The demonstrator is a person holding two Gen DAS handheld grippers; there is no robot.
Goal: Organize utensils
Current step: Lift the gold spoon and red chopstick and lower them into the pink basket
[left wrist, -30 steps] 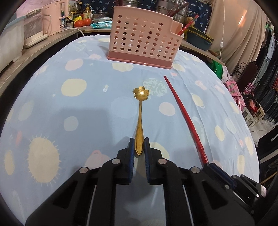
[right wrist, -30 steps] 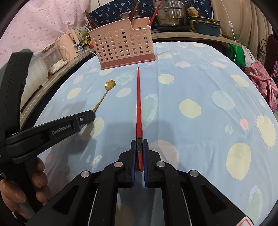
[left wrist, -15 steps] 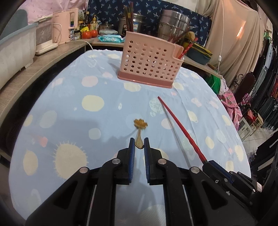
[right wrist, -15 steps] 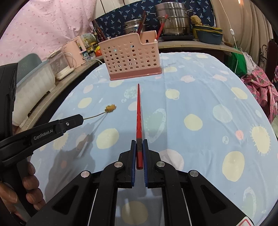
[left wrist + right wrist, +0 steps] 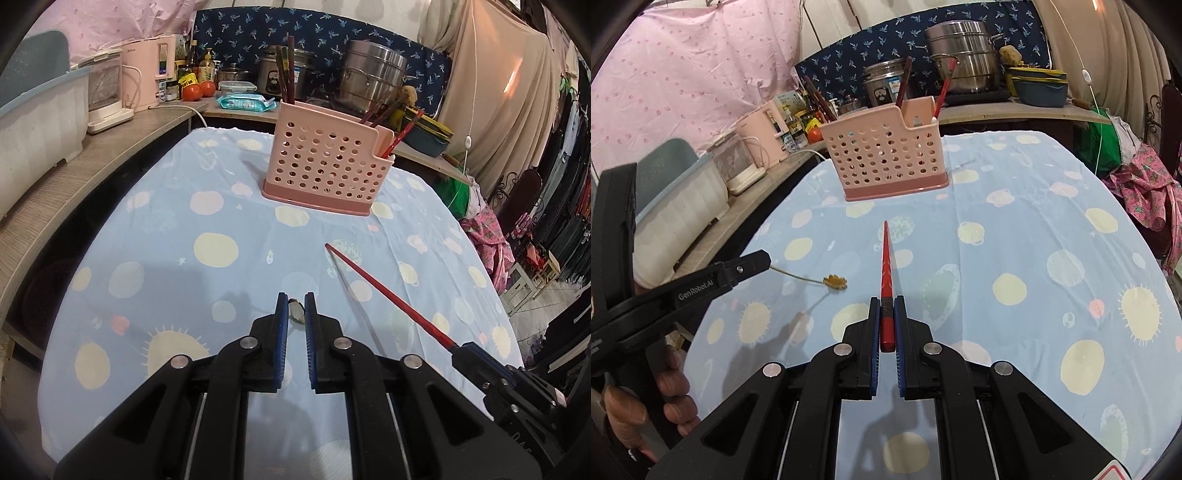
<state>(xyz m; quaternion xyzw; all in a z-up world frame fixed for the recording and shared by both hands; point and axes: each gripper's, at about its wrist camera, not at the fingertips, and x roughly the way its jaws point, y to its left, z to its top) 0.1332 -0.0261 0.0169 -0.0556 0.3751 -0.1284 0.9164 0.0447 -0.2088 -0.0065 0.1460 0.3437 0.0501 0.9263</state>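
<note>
My left gripper (image 5: 296,312) is shut on the handle of a small gold flower-headed spoon (image 5: 296,314), seen end-on between the pads. In the right wrist view the spoon (image 5: 834,282) hangs in the air above the cloth, sticking out of the left gripper (image 5: 767,259). My right gripper (image 5: 887,321) is shut on the thick end of a red chopstick (image 5: 886,266), which points toward the pink perforated utensil holder (image 5: 882,158). The chopstick (image 5: 388,291) also shows in the left wrist view, right of the spoon. The holder (image 5: 327,166) stands at the table's far side with several chopsticks in it.
A blue tablecloth (image 5: 166,266) with pale dots covers the table. A wooden counter (image 5: 74,177) along the left carries a pink kettle (image 5: 151,77) and a white tub. Steel pots (image 5: 964,62) stand behind the holder. A person's hand (image 5: 646,398) grips the left tool. Clothes hang at right.
Both grippers have risen from the cloth, lifting the spoon and the chopstick off it. The holder sits lower in both views, and the spoon now appears foreshortened.
</note>
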